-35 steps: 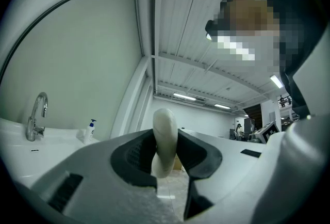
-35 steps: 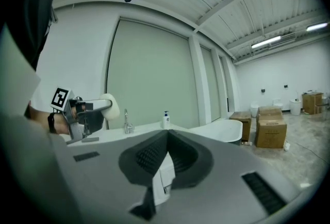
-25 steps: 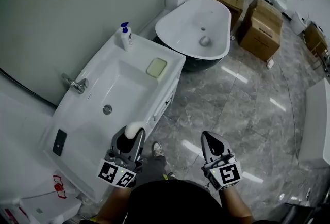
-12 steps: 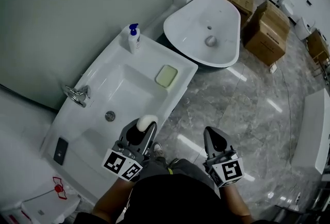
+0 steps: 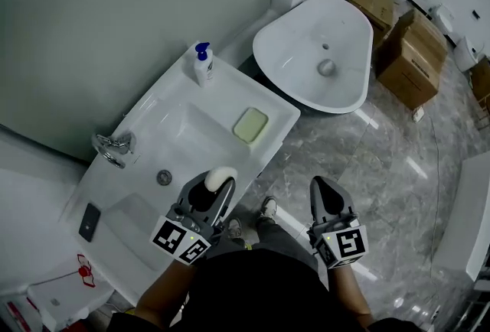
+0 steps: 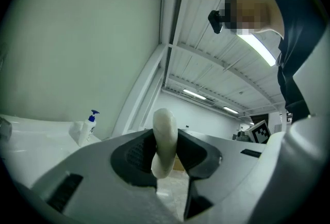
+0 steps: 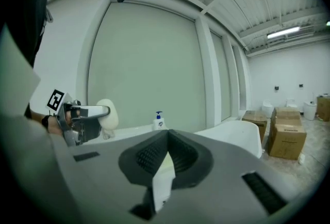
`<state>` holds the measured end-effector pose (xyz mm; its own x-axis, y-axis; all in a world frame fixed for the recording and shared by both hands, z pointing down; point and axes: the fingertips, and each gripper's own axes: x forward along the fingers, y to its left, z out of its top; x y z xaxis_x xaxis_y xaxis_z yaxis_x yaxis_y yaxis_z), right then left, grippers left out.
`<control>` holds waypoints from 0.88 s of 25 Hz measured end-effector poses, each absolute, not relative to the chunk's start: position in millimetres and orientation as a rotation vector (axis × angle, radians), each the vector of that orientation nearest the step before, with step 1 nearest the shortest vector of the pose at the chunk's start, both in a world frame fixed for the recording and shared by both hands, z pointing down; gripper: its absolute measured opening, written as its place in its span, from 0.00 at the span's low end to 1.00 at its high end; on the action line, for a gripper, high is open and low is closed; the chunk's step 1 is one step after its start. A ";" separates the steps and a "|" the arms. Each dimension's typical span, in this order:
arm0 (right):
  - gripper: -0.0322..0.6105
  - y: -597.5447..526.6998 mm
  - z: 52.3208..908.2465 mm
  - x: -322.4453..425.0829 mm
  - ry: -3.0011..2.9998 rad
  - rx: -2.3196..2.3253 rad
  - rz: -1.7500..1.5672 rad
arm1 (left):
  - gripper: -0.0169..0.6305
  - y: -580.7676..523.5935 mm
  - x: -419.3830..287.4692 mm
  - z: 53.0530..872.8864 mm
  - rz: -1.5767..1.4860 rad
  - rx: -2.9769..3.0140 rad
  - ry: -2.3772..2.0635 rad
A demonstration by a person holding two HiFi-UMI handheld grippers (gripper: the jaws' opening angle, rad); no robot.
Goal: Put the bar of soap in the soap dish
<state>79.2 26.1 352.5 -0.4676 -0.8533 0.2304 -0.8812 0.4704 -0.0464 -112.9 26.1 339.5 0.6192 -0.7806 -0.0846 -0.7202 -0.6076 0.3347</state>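
A white oval bar of soap (image 5: 219,176) stands on edge in my left gripper (image 5: 216,185), whose pads are shut on it above the front rim of the washbasin (image 5: 145,112). The left gripper view shows the soap (image 6: 165,138) clamped between both pads. The pale green soap dish (image 5: 250,125) lies empty on the basin's right end, ahead and slightly right of the soap. My right gripper (image 5: 327,194) hangs over the floor to the right of the basin, shut with nothing in it. In the right gripper view the soap (image 7: 107,113) shows at the left.
A soap dispenser bottle (image 5: 203,65) stands at the basin's far corner. The tap (image 5: 112,147), drain (image 5: 164,177) and a dark phone (image 5: 88,222) are to the left. A white bathtub (image 5: 325,55) and cardboard boxes (image 5: 412,55) lie beyond on the marble floor.
Both grippers have moved forward along the basin, toward the soap dish. The soap stays gripped in the left gripper and the right gripper stays shut.
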 end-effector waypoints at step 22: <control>0.07 -95.1 410.2 95.4 -2.653 1.199 0.310 | 0.21 -107.8 -91.1 398.4 -0.088 2.522 -1.256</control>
<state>95.4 -95.1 410.2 -0.6456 -0.7114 0.2778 -0.7563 0.6460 -0.1032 -91.1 -107.8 398.4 0.6114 -0.7866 0.0869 -0.7668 -0.5617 0.3107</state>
